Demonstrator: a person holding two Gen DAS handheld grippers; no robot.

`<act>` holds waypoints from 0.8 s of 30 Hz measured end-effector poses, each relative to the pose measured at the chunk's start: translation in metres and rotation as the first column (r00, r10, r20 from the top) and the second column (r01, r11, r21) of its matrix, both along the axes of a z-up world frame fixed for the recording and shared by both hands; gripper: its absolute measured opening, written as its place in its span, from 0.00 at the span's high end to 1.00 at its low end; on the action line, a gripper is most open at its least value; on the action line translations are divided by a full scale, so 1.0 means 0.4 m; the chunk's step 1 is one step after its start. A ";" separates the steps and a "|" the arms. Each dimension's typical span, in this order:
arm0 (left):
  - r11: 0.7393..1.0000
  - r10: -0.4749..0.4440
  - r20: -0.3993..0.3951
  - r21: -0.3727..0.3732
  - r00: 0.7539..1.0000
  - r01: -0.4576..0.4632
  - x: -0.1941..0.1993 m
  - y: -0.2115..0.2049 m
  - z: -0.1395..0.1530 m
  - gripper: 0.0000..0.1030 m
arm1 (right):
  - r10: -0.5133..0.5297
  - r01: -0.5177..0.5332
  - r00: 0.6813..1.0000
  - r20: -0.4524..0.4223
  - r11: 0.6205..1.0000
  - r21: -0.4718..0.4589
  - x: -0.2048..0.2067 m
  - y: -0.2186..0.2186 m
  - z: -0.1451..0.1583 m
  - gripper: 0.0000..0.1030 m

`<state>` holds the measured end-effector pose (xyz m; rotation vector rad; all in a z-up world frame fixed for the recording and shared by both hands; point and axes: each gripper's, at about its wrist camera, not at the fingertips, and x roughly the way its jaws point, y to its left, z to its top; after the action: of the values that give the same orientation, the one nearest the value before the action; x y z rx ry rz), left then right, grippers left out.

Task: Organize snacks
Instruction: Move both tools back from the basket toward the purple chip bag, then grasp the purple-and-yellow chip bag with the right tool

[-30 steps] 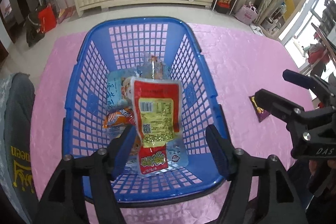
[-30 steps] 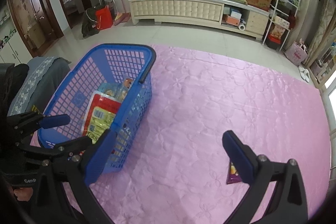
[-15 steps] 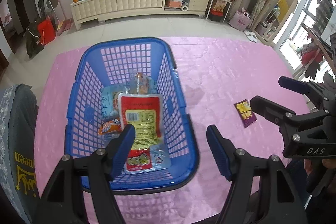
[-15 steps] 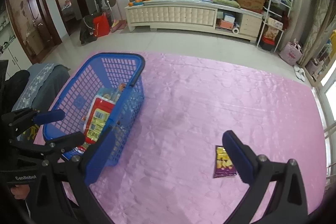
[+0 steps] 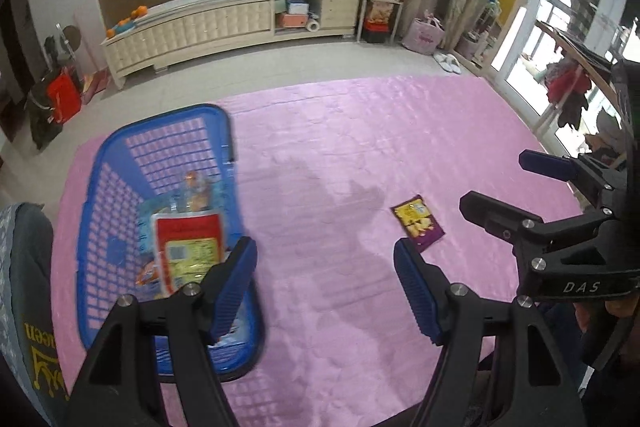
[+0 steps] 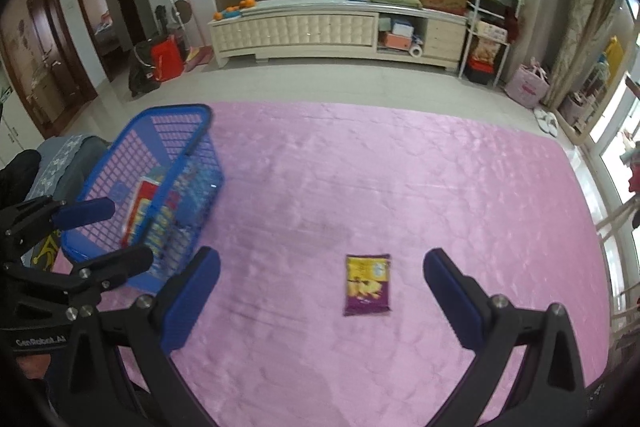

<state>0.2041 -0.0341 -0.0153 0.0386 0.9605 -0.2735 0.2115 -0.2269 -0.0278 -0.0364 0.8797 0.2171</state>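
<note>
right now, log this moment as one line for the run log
left gripper open, empty | right gripper open, empty | purple snack packet flat on pink cloth | blue basket holds other snacks

The left gripper (image 5: 326, 287) hangs wide open and empty over the pink surface (image 5: 340, 147). A blue basket (image 5: 96, 227) of snacks sits left; a purple packet (image 5: 418, 222) lies right.

At the right edge of my left-hand view, my right gripper (image 5: 532, 183) carries "DAS" in pale letters on its black body. At the lower left of my right-hand view, my left gripper (image 6: 104, 231) reads "GenRobot.AI". The snack packets' print is too blurred to read.
</note>
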 end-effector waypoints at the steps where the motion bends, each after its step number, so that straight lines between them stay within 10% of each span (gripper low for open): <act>1: 1.000 -0.009 -0.001 0.003 1.000 0.009 0.003 -0.012 -0.007 0.33 | -0.009 0.009 1.000 -0.003 1.000 0.000 0.000 -0.016 -0.007 0.00; 24: 0.998 -0.020 -0.145 0.061 0.989 0.029 0.074 -0.174 -0.253 0.33 | -0.018 0.020 0.988 -0.155 1.000 0.014 0.048 -0.176 -0.274 0.00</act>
<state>0.2339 -0.1036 -0.1163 0.0893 1.1128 -0.2712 0.2306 -0.2971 -0.1374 0.0032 1.0327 0.2107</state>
